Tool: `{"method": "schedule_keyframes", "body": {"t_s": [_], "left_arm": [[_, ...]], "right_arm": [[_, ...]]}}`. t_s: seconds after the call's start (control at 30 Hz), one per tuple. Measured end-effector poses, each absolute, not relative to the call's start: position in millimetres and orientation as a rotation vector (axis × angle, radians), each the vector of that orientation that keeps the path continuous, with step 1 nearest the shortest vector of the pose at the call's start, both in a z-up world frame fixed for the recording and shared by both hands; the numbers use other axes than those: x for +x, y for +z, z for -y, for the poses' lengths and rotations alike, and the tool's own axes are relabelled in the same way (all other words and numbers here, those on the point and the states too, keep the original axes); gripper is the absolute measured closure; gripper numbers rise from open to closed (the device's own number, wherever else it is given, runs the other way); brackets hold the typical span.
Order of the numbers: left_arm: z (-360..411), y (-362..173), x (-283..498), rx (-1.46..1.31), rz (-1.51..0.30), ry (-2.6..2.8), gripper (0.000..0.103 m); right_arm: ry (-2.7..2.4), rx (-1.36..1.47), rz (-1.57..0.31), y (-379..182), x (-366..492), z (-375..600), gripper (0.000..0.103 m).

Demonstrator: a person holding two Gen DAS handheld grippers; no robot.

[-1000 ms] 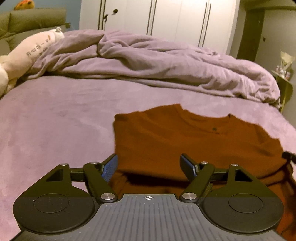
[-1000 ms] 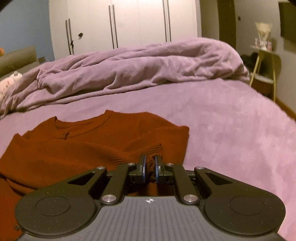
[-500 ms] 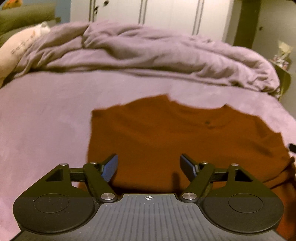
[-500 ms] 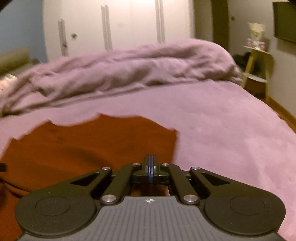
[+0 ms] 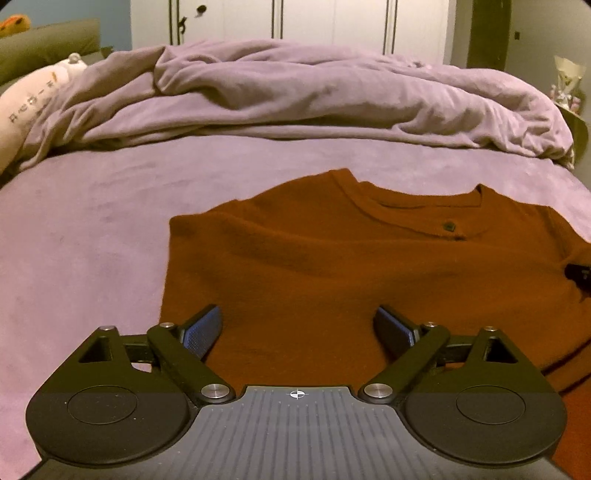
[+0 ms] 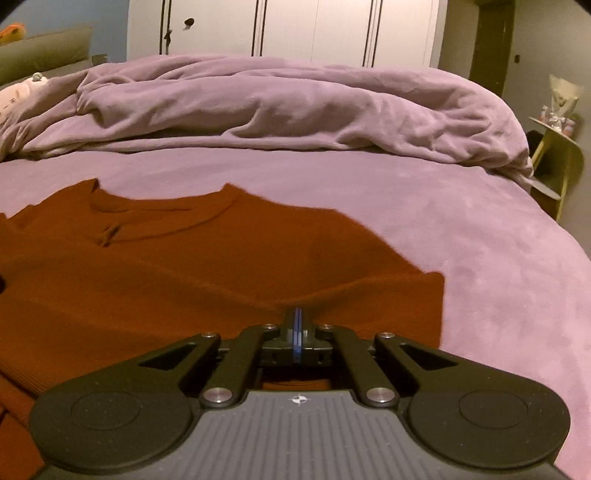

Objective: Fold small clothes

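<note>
sweater [image 5: 332, 266] on bed [image 5: 92, 221]; duvet [image 5: 295, 103] behind — wardrobe [image 5: 332, 22] beyond

The sweater [image 5: 332, 258] is a plain rust orange, with a small dark green button [image 5: 449, 225] near the collar. It lies on a bedspread [image 5: 85, 236] of soft mauve, and the rumpled duvet [image 5: 295, 99] at the far side is the same mauve, a shade paler. Both grippers are black with blue finger pads [image 5: 201, 330] — the left gripper [image 5: 299, 328] and the right gripper [image 6: 297, 325] alike. On the far left lies a cream plush toy [image 5: 26, 110] with dark lettering. The wardrobe doors [image 6: 314, 29] are white — dark lines run between them.
</note>
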State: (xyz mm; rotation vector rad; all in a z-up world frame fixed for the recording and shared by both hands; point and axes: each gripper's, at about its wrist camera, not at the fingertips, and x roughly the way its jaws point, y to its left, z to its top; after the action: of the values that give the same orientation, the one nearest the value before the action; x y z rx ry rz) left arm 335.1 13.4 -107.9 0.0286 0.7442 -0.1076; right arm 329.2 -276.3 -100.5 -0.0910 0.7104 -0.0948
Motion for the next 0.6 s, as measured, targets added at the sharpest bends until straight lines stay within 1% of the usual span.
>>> {"method": "schedule_keyframes", "body": {"t_s": [0.1, 0.23, 0.47, 0.6], "left_arm": [[-11.3, -102.5, 329.8, 0.035, -0.752, -0.089, 0.008], [-11.8, -101.4, 320.4, 0.037, -0.754, -0.09, 0.009], [-9.3, -99.8, 317.4, 0.047, -0.77, -0.076, 0.009], [-8.5, -100.5, 315.3, 0.059, -0.778, -0.071, 0.008]], "right_arm": [[-0.105, -0.133, -0.715, -94.3, 319.4, 262.6, 0.103], [-0.036, -0.071, -0.703, -81.3, 284.3, 255.2, 0.103], [-0.029, -0.091, -0.716, -83.7, 263.8, 267.0, 0.103], [-0.01, -0.184, -0.7, -92.5, 261.5, 265.4, 0.103]]}}
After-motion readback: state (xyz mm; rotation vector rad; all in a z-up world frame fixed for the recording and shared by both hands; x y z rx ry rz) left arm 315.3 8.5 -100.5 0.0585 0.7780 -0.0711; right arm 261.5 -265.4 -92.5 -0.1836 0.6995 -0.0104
